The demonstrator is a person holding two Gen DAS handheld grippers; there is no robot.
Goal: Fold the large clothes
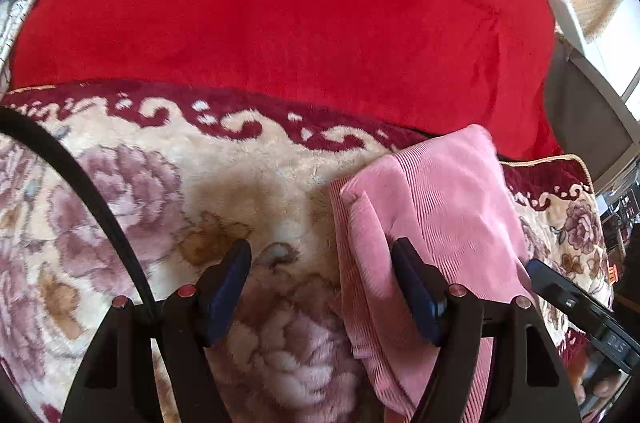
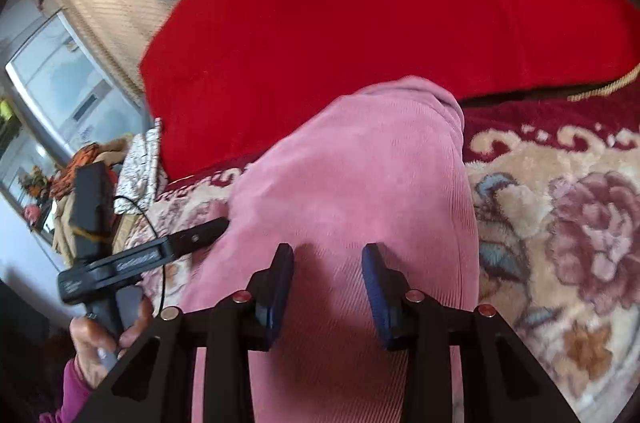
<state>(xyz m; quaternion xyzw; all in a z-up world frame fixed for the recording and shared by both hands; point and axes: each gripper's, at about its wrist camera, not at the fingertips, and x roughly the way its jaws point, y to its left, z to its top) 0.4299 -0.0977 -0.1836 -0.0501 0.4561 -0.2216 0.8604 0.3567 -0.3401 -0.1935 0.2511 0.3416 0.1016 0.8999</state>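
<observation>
pink garment point(image 1: 440, 207) at lower right, left gripper point(image 1: 324, 263) spread astride its edge, right gripper point(image 2: 328, 263) unclenched above it.

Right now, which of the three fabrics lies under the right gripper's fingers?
The pink ribbed garment. It is folded on the floral plush blanket, whereas the plain red blanket lies beyond both.

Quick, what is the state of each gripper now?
Left gripper: open, holding nothing; one finger lies over the pink garment.
Right gripper: open above the garment, gripping nothing.
</observation>
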